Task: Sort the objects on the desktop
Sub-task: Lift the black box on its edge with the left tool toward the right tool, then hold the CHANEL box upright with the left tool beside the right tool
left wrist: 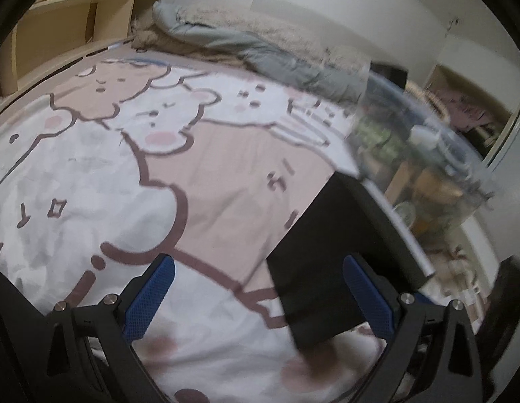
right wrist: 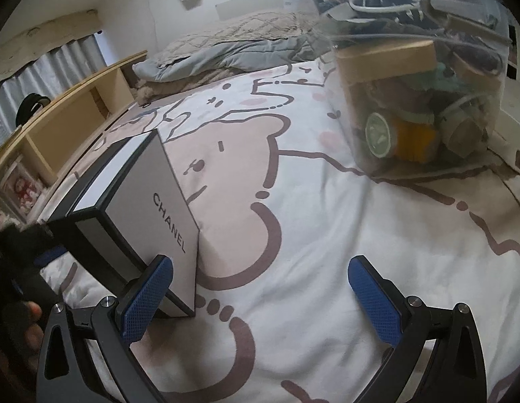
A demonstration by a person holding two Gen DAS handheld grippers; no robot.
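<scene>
At the far left of the right wrist view stands a wooden shelf unit [right wrist: 75, 114] along the edge of the bed, with grey curtains [right wrist: 41, 63] behind it. A folded grey quilt [right wrist: 226, 50] lies at the head of the bed. Nearer, on the cartoon-printed bedsheet [right wrist: 327, 235], a black-and-white box [right wrist: 145, 201] stands upright (the word CHANEL runs down its pale face). Just behind it, at the left edge, part of the left gripper shows, blurred and dark. The right gripper [right wrist: 263, 299] hangs low over the sheet with its blue pads [right wrist: 147, 302] spread wide and nothing between them; its left pad sits in front of the box's lower corner, and I cannot tell whether it touches. Further right, well apart from the box, a clear plastic bin [right wrist: 417, 77] rests on the sheet, packed with mixed items: a tan carton, a green-lidded tin, something orange, cables.

In the left wrist view the same shelf unit [left wrist: 68, 30] is at upper left, the quilt [left wrist: 260, 50] in the middle. The left gripper [left wrist: 260, 299] is also spread open and grips nothing; the box [left wrist: 327, 262], seen from its black side, stands in front of the gripper's right pad. The bin [left wrist: 421, 147] is blurred at right.
</scene>
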